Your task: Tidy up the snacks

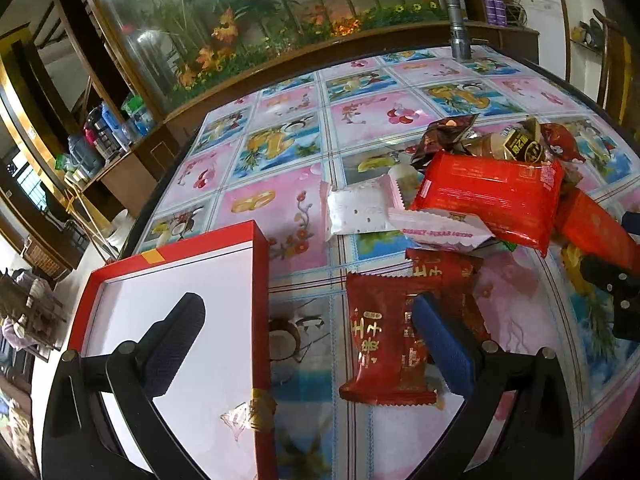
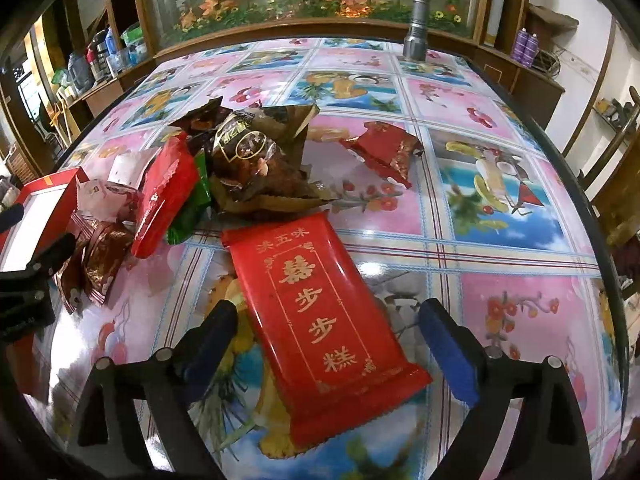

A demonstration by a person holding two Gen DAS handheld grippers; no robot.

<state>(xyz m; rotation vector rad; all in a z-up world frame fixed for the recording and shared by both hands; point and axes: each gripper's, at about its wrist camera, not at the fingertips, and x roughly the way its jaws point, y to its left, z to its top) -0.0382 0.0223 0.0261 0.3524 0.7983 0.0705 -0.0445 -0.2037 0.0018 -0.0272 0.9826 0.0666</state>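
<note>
A red box (image 1: 262,320) with a white inside lies at the table's left edge; it also shows in the right wrist view (image 2: 60,204). My left gripper (image 1: 308,336) is open, its left finger over the box, its right finger over a dark red snack packet (image 1: 380,344). A pile of snacks lies beyond: a big red pack (image 1: 488,196), white and pink packets (image 1: 360,208), brown packets (image 2: 256,156). My right gripper (image 2: 326,344) is open around a long red cake pack (image 2: 320,320) lying flat. A small red packet (image 2: 384,148) lies apart.
The table (image 2: 500,264) has a glossy fruit-and-flower cloth. A grey metal flashlight (image 2: 416,28) stands at its far edge. A wooden cabinet with a flower panel runs behind. A wooden chair (image 2: 616,184) is at the right.
</note>
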